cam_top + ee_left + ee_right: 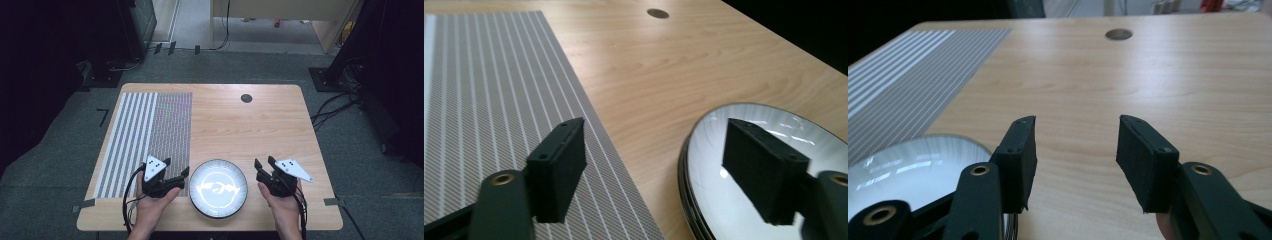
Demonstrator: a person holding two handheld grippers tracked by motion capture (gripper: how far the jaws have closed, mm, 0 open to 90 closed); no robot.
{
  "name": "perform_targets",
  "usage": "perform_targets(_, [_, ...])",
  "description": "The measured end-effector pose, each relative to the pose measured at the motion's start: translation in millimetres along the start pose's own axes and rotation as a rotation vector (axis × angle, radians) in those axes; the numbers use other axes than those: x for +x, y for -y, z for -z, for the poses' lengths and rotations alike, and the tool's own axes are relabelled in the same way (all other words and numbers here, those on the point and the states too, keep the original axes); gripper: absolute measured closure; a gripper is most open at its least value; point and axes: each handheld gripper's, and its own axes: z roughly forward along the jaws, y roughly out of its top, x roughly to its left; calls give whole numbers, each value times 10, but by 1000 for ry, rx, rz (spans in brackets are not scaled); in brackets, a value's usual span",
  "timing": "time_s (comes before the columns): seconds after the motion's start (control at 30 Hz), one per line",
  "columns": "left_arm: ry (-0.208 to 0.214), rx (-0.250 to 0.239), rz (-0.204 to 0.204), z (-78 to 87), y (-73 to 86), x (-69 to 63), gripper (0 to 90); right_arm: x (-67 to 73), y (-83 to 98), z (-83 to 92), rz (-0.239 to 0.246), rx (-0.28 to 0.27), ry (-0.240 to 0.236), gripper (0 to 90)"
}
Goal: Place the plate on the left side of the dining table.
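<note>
While both of the person's hands rest at the near edge of the wooden tabletop (225, 120), each holds a hand-held gripper on either side of a round plate (218, 188). The plate is white inside with a dark rim and a glossy, reflecting surface; it lies flat at the near middle of the tabletop, just right of a striped placemat (145, 140). In the left gripper view it looks like more than one plate stacked, though I cannot tell for sure.

The left hand-held gripper (175, 176) sits over the near right corner of the placemat, pointing toward the plate. Its jaws are spread wide with nothing between them: in the left gripper view one jaw hangs over the placemat (499, 100) and the other over the plate (724, 200).

The right hand-held gripper (263, 166) is just right of the plate, over bare wood, pointing toward the far side. Its jaws are also spread apart and hold nothing; the right gripper view shows the plate's rim (913, 160) just beside its left jaw.

A small dark round grommet (246, 98) is set in the tabletop near the far edge, well apart from the plate. The placemat has broad white stripes on its left part and a finer weave on its right.
</note>
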Motion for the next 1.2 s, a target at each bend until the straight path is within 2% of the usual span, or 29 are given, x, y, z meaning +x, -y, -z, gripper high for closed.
perform_targets(0.03, [37, -4, 18, 12, 42, 3, 348, 2, 22, -4, 3, 7, -10, 531])
perform_targets(0.07, [37, -4, 18, 12, 42, 3, 376, 2, 22, -4, 3, 7, -10, 531])
perform_targets(0.1, [69, 10, 30, 8, 95, -7, 392, -1, 81, -6, -19, 24, -46, 581])
perform_targets(0.13, [69, 10, 30, 8, 95, -7, 401, 0, 97, -10, -23, 30, -55, 589])
perform_targets(0.2, [93, 44, 16, -35, 166, -63, 422, 9, 134, -20, -22, 32, -76, 602])
perform_targets(0.23, [93, 44, 16, -35, 166, -63, 431, 9, 134, -20, -22, 32, -76, 602])
perform_targets(0.27, [87, 69, 2, -76, 211, -103, 443, 14, 156, -27, -35, 37, -103, 622])
perform_targets(0.3, [81, 85, -5, -99, 234, -122, 446, 21, 168, -31, -37, 46, -107, 637])
perform_targets(0.4, [72, 110, -13, -131, 273, -147, 462, 56, 199, -42, -28, 67, -123, 655])
perform_targets(0.43, [74, 127, -21, -147, 302, -158, 496, 106, 238, -57, 8, 75, -114, 684])
perform_targets(0.5, [69, 136, -30, -152, 314, -163, 544, 132, 270, -71, 19, 73, -134, 707])
perform_targets(0.57, [88, 151, -33, -156, 330, -162, 592, 124, 296, -90, -30, 84, -183, 718])
perform_targets(0.6, [87, 152, -38, -155, 330, -163, 634, 118, 306, -103, -48, 103, -190, 718])
perform_targets(0.67, [100, 155, -43, -150, 328, -155, 687, 121, 319, -120, -58, 145, -160, 730])
perform_targets(0.77, [95, 158, -46, -152, 333, -153, 711, 130, 335, -126, -67, 161, -139, 742])
perform_targets(0.8, [101, 158, -46, -151, 335, -153, 724, 157, 355, -135, -56, 167, -108, 760])
perform_targets(0.83, [101, 158, -46, -151, 335, -153, 733, 157, 355, -135, -56, 167, -108, 760])
perform_targets(0.9, [105, 161, -55, -151, 340, -170, 748, 197, 377, -143, -60, 183, -112, 815])
perform_targets(1.0, [105, 159, -57, -148, 341, -171, 750, 222, 400, -154, -64, 198, -112, 830])
perform_targets(1.13, [103, 152, -61, -139, 339, -169, 766, 228, 404, -145, -78, 200, -104, 838])
perform_targets(1.2, [101, 150, -65, -137, 341, -173, 769, 231, 398, -127, -93, 195, -108, 874])
